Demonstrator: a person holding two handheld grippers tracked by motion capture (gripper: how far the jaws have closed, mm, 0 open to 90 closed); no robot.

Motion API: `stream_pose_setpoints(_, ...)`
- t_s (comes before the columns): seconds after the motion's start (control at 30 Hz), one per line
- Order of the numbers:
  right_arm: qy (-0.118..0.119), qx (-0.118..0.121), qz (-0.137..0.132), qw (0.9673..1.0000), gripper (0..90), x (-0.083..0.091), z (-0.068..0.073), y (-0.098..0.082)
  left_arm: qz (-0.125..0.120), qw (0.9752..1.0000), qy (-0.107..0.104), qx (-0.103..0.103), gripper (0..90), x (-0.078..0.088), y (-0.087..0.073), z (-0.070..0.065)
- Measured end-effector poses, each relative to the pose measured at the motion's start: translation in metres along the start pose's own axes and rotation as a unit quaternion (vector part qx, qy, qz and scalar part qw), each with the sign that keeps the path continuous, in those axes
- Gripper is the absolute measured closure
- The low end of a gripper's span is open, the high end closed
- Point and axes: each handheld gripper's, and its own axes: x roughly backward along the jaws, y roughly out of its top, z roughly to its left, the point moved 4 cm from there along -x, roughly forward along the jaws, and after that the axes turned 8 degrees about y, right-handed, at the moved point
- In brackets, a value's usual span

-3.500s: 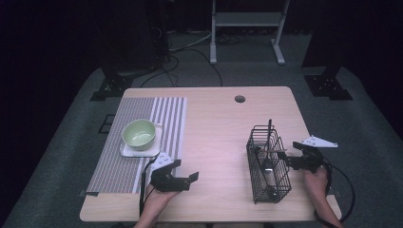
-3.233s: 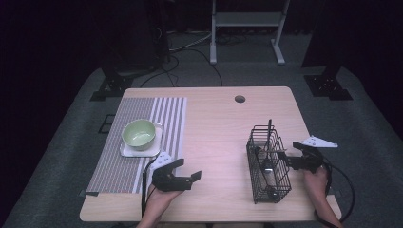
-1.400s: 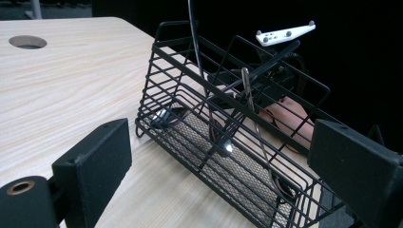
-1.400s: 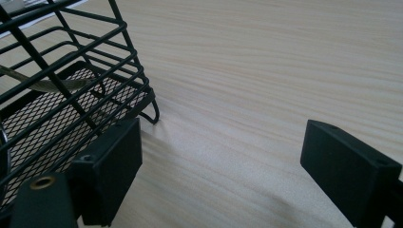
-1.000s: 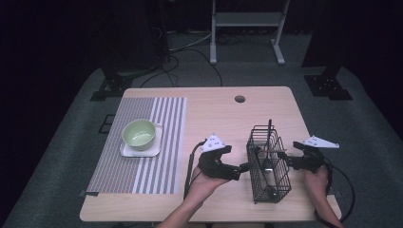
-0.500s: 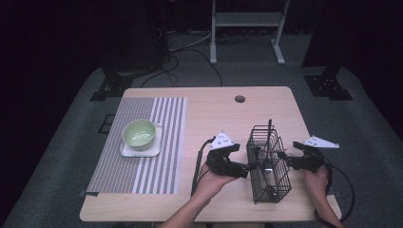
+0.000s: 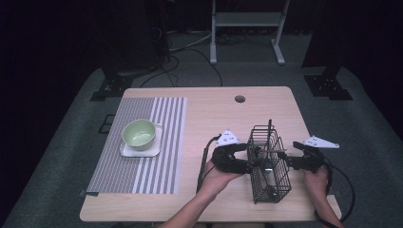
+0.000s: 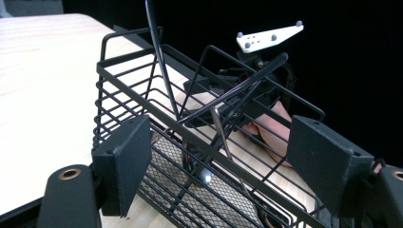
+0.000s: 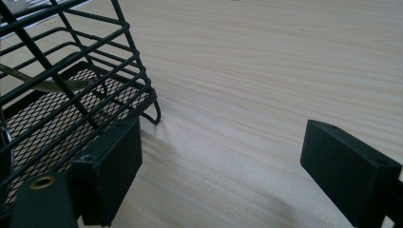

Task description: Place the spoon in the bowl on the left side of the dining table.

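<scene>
Left gripper (image 7: pixel 250 164), jaws narrowing but not yet gripping, reaches the basket (image 7: pixel 270 190) rim; right gripper (image 7: pixel 288 162) waits open beside it, cutlery (image 8: pixel 164 66) unmoved.

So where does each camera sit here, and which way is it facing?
High view: above the near edge, looking forward and down on the light wooden table; both forearms enter from below.
Left gripper view: on the left gripper, facing the black wire basket; right gripper beyond.
Right gripper view: on the right gripper, facing tabletop.
All share the basket.
</scene>
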Motion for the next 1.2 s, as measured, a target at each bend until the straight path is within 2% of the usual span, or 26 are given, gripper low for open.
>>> stream_pose_setpoints(0.03, 0.0, -0.001, 0.0, 1.0, 12.8, 0.0, 0.0, 0.0, -0.001, 1.0, -0.007, -0.004, 28.5, -0.001, 0.0, 0.0)
stream_pose_setpoints(0.17, 0.0, -0.002, -0.002, 1.0, 12.8, 0.0, 0.0, 0.0, -0.001, 0.9999, -0.014, -0.007, 35.6, -0.003, 0.0, 0.0)
stream_pose_setpoints(0.2, 0.001, -0.002, -0.002, 1.0, 12.8, 0.0, 0.0, 0.0, -0.001, 0.9999, -0.014, -0.009, 38.4, -0.003, 0.0, 0.0)
stream_pose_setpoints(0.23, 0.001, -0.002, -0.002, 1.0, 12.8, 0.0, 0.0, 0.0, 0.001, 0.9997, -0.015, -0.021, 46.9, -0.004, 0.0, -0.001)
stream_pose_setpoints(0.3, 0.001, -0.002, -0.002, 1.0, 12.8, 0.001, 0.0, 0.0, 0.001, 0.9996, -0.012, -0.025, 49.4, -0.004, 0.0, -0.001)
stream_pose_setpoints(0.37, 0.002, -0.003, -0.002, 1.0, 12.8, 0.001, 0.0, 0.0, -0.004, 0.9996, -0.01, -0.027, 57.0, -0.003, 0.0, 0.0)
stream_pose_setpoints(0.43, 0.002, -0.002, -0.002, 1.0, 12.8, 0.001, 0.0, 0.0, -0.005, 0.9995, -0.011, -0.03, 58.7, -0.003, 0.0, 0.0)
stream_pose_setpoints(0.5, 0.002, -0.002, -0.002, 1.0, 12.8, 0.001, 0.0, 0.0, -0.007, 0.9992, -0.011, -0.037, 67.6, -0.003, 0.0, 0.0)
stream_pose_setpoints(0.57, 0.002, -0.002, -0.002, 1.0, 12.8, 0.001, 0.0, 0.0, -0.011, 0.9992, -0.012, -0.036, 69.5, -0.002, 0.0, 0.0)
stream_pose_setpoints(0.7, 0.003, -0.002, -0.003, 1.0, 12.8, 0.001, 0.0, 0.0, -0.021, 0.9991, -0.013, -0.035, 79.3, 0.0, 0.001, 0.001)
stream_pose_setpoints(0.97, 0.003, -0.003, -0.004, 1.0, 12.8, 0.001, 0.0, 0.0, -0.032, 0.9989, -0.024, -0.025, 84.0, 0.002, 0.001, 0.0)
stream_pose_setpoints(1.2, 0.003, -0.003, -0.005, 1.0, 12.8, 0.001, 0.0, 0.0, -0.047, 0.9973, -0.056, -0.013, 87.4, 0.004, 0.006, -0.01)
